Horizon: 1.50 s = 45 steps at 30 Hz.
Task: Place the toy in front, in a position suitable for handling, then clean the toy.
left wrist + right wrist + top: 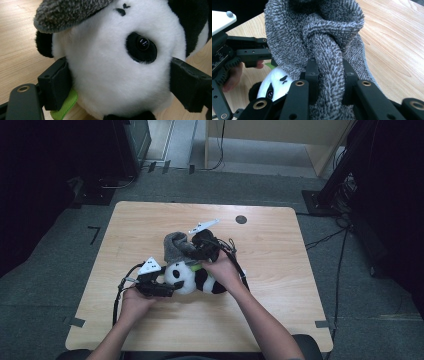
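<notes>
Left gripper (120, 85) clamps white-and-black plush panda's (117, 65) head; right gripper (328, 75) pinches fuzzy grey knitted sock (322, 37). Step: dressing panda. Next: pull sock over head.

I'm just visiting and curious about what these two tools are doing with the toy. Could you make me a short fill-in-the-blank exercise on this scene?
1. The left gripper has its jaws on either side of the plush panda's ____.
2. The right gripper is shut on a fold of the fuzzy ____ sock.
3. Panda and sock lie on a ____ table.
4. A small strip of ____ fabric pokes out under the panda.

Missing words: head; grey; wooden; green
</notes>
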Tool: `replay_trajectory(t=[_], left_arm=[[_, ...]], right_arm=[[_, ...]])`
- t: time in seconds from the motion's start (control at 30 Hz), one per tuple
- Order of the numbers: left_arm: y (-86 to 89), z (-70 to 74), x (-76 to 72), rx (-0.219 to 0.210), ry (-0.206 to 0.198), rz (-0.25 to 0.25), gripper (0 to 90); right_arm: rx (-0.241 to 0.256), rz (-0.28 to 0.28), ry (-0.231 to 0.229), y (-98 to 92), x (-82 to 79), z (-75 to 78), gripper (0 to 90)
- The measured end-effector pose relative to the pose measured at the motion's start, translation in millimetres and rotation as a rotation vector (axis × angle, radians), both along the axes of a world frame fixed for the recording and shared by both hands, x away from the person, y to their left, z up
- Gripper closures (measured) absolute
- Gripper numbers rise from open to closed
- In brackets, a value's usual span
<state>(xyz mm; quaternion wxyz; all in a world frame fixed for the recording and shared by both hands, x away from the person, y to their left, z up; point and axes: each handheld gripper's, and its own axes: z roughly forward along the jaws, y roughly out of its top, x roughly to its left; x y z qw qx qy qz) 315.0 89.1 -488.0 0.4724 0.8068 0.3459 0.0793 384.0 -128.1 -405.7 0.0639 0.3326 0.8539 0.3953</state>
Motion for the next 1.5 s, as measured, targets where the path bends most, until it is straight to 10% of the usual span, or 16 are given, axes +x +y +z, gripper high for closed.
replay_trajectory(t=[0.27, 0.4, 0.57, 0.7, 1.33, 1.5], left_arm=[[-0.7, 0.5, -1.6, 0.013, -0.007, 0.002, 14.3], [-0.7, -1.1, -1.2, 0.015, 0.015, 0.014, 20.3], [-1.1, -0.3, -0.7, 0.004, 0.027, 0.025, 23.1], [-2.0, 0.4, -0.8, 0.01, 0.024, 0.021, 23.7], [-1.2, -0.6, -2.1, 0.009, 0.011, 0.012, 23.2], [-1.4, -0.7, -3.0, 0.012, 0.004, 0.013, 22.8]], right_arm=[[0.035, -0.019, -0.047, -1.8, -3.5, 5.9, 75.5], [-0.001, 0.012, 0.031, 4.2, 0.4, -8.3, 73.4], [-0.13, -0.032, -0.059, 0.2, -0.4, -9.0, 76.3], [-0.076, -0.044, -0.002, -14.8, 7.4, -10.9, 77.1], [-0.066, -0.229, -0.065, -69.9, 17.3, 9.7, 77.8], [0.007, -0.221, -0.094, -71.1, 7.8, 31.3, 77.9]])
